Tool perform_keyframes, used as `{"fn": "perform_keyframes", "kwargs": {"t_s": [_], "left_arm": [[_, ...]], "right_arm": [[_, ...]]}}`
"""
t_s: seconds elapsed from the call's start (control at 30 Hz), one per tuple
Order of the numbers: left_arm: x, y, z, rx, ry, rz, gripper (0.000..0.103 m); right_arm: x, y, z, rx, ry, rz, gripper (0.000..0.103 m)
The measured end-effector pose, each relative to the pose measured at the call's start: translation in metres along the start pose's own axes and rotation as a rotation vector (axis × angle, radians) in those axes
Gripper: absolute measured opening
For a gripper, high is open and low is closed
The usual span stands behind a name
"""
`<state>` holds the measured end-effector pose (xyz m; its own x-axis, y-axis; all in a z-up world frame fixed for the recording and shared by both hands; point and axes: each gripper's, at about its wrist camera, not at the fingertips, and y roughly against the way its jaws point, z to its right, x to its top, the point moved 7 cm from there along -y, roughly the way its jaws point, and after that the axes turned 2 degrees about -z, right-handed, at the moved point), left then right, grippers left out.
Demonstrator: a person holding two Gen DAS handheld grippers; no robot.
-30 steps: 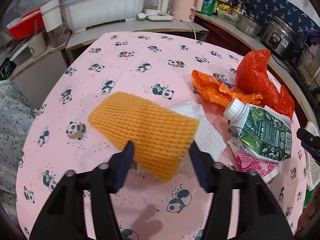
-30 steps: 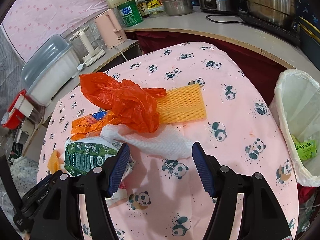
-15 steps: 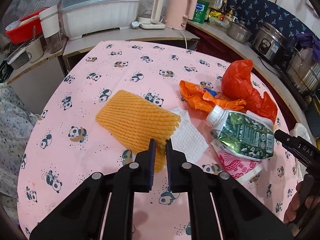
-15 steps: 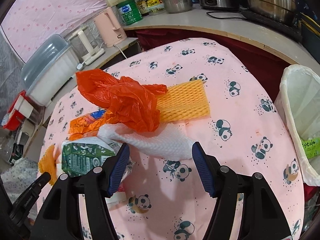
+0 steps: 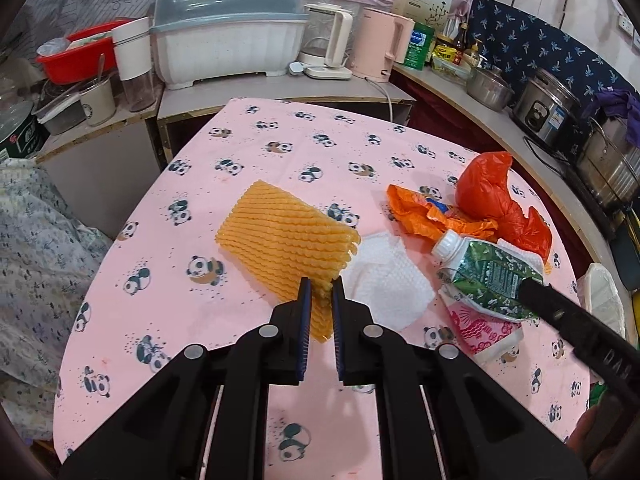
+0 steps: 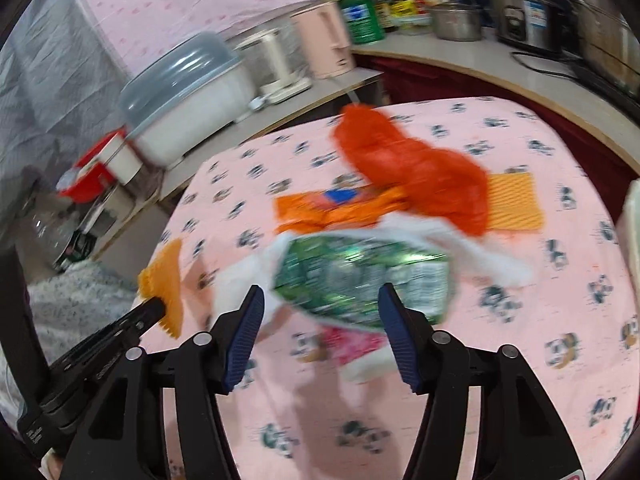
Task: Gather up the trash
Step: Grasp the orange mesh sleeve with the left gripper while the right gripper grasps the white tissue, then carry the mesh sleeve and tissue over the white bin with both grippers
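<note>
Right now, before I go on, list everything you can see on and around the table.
Foam net sleeve: two, orange; one clamped in the left gripper, the second behind the red bag.
Red plastic bag: one, crumpled, far right of table.
Orange wrapper: one, beside the bag.
Drink carton: one, green, white cap, lying flat.
Paper towel: one, white, beside the clamped sleeve.
Pink wrapper: one, under the carton.
Tablecloth: pink, panda print.
Dish rack: white, grey lid, on counter.
Kettle: pink, on counter.
Left gripper: shut on sleeve.
Right gripper: open, at the carton.
</note>
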<state>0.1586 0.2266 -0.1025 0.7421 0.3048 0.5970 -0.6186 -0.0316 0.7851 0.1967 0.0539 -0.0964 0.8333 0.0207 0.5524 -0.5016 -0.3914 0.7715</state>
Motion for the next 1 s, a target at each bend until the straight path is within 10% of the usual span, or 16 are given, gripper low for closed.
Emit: {"fn": "perform_keyframes", "kwargs": {"t_s": [0.47, 0.57, 1.0], "left_arm": [[-0.008, -0.004, -0.03, 0.004, 0.011, -0.013, 0.01], [-0.007, -0.008, -0.029, -0.003, 0.012, -0.018, 0.01], [0.013, 0.023, 0.013, -0.057, -0.051, 0.061, 0.01]], "right_arm": [[-0.03, -0.094, -0.056, 0.003, 0.066, -0.153, 0.051], [-0.031, -0.103, -0.059, 0.012, 0.077, -0.171, 0.007], [0.014, -0.025, -0.06, 0.075, 0.07, 0.024, 0.003]]}}
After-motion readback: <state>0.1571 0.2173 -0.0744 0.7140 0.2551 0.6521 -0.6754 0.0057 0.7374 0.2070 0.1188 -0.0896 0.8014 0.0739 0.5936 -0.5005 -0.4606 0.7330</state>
